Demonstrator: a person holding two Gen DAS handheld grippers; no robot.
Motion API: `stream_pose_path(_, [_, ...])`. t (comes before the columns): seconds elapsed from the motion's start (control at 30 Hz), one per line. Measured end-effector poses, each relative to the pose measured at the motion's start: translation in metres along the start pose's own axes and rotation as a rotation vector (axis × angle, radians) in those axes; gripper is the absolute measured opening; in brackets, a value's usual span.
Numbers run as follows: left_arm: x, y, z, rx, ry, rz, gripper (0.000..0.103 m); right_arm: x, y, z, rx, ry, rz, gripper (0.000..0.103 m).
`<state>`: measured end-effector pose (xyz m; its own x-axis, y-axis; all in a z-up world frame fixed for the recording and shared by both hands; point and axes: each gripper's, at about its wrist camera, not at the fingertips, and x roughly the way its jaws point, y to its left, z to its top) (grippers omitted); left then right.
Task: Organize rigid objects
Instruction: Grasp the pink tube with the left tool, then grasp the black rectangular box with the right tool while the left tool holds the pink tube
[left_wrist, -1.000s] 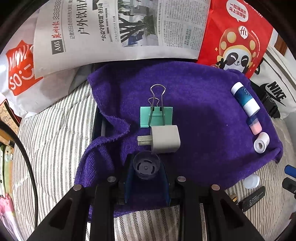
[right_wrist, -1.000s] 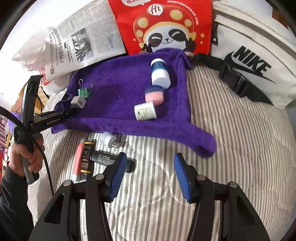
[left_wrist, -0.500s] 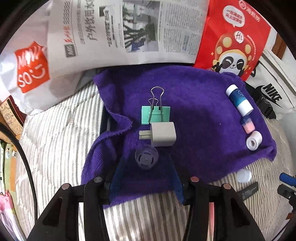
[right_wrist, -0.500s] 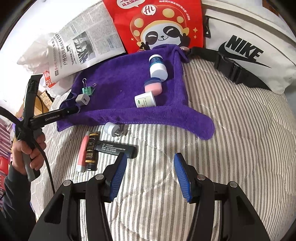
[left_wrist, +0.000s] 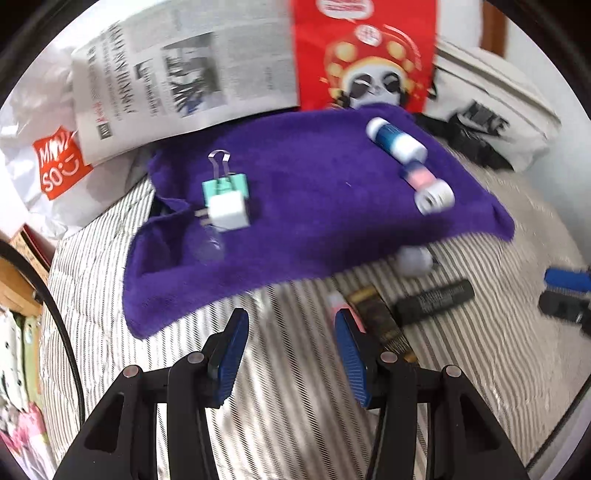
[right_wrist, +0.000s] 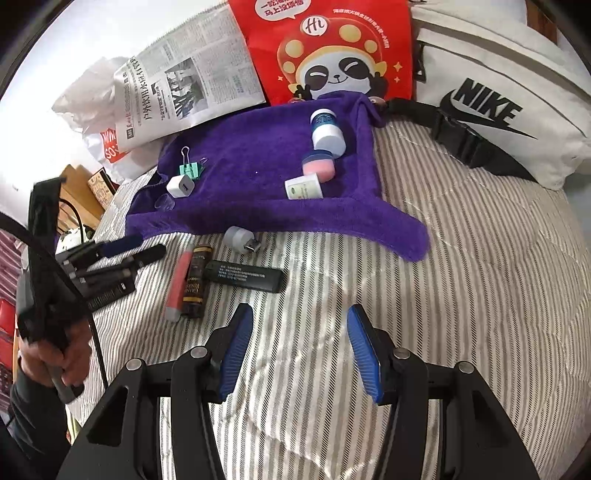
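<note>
A purple towel (left_wrist: 314, 206) (right_wrist: 266, 173) lies on the striped bed. On it sit a green binder clip (left_wrist: 223, 182) (right_wrist: 191, 168), a white charger cube (left_wrist: 228, 212) (right_wrist: 180, 185), a clear cap (left_wrist: 209, 248) (right_wrist: 165, 202), a blue-and-white jar (left_wrist: 395, 140) (right_wrist: 327, 131), a pink jar (left_wrist: 417, 176) (right_wrist: 318, 165) and a white jar (left_wrist: 434, 197) (right_wrist: 303, 187). My left gripper (left_wrist: 291, 334) is open and empty above the bed in front of the towel. My right gripper (right_wrist: 301, 338) is open and empty over the bare bed.
Off the towel lie a white plug adapter (right_wrist: 240, 240), a pink tube (right_wrist: 177, 284), a black-gold tube (right_wrist: 195, 282) and a black bar (right_wrist: 245, 275). Newspaper (right_wrist: 184, 88), a red panda bag (right_wrist: 332, 51) and a white Nike bag (right_wrist: 498, 99) line the far side.
My left gripper opened, let go of the clear cap on the towel beside the charger, and drew back to the right. My right gripper drew back a little.
</note>
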<state>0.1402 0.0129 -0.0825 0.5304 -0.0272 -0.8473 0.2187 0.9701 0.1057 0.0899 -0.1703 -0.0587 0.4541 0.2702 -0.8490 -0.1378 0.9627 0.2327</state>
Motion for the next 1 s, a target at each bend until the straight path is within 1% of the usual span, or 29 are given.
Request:
stream_pose_path(0.1, [0.004,-0.013,-0.007,0.028,0.022,-0.005,0.046,-0.006,-0.007,-0.007,0.007,-0.003,-0.016,0.053])
stream_pose_path(0.17, [0.003,-0.017,-0.012,0.022,0.021,-0.014,0.047,-0.008,-0.013,-0.011,0.021,-0.003,-0.018,0.053])
stream_pose_path(0.2, [0.003,-0.018,-0.013,0.014,0.022,-0.031,0.047,-0.009,-0.017,-0.013,0.03,-0.002,-0.017,0.053])
stream_pose_path(0.23, [0.005,-0.018,-0.014,0.006,0.036,-0.042,0.047,-0.01,-0.018,-0.015,0.038,0.0,-0.016,0.053])
stream_pose_path(0.33, [0.011,-0.018,-0.018,0.005,0.072,-0.023,0.047,-0.012,-0.021,-0.019,0.05,-0.003,-0.007,0.053])
stream_pose_path(0.37, [0.012,-0.018,-0.021,0.009,0.08,-0.017,0.049,-0.013,-0.021,-0.02,0.049,-0.007,-0.009,0.053])
stream_pose_path(0.4, [0.01,-0.016,-0.024,0.006,0.064,-0.014,0.049,-0.014,-0.022,-0.02,0.049,-0.008,-0.009,0.053])
stream_pose_path(0.57, [0.013,-0.013,-0.024,-0.018,0.046,-0.024,0.049,-0.011,-0.02,-0.022,0.037,0.005,-0.009,0.053])
stream_pose_path(0.6, [0.015,-0.014,-0.023,-0.016,0.039,-0.032,0.046,-0.011,-0.02,-0.023,0.033,0.006,-0.01,0.053])
stream_pose_path(0.63, [0.015,-0.016,-0.022,-0.01,0.03,-0.045,0.035,-0.01,-0.019,-0.023,0.031,0.007,-0.01,0.053])
stream_pose_path(0.7, [0.015,-0.019,-0.022,0.003,0.02,-0.098,0.017,-0.009,-0.018,-0.024,0.03,0.012,-0.008,0.053])
stream_pose_path(0.77, [0.014,-0.025,-0.023,0.034,0.017,-0.07,0.017,-0.008,-0.018,-0.025,0.029,0.016,-0.01,0.053])
stream_pose_path(0.83, [0.014,-0.028,-0.024,0.051,0.004,-0.057,0.018,-0.006,-0.017,-0.026,0.03,0.022,-0.009,0.053])
stream_pose_path(0.93, [0.016,-0.023,-0.022,-0.006,0.001,-0.083,0.017,-0.002,-0.016,-0.024,0.03,0.029,-0.002,0.053])
stream_pose_path(1.0, [0.016,-0.022,-0.021,-0.007,0.003,-0.092,0.017,0.0,-0.014,-0.022,0.025,0.032,0.001,0.053])
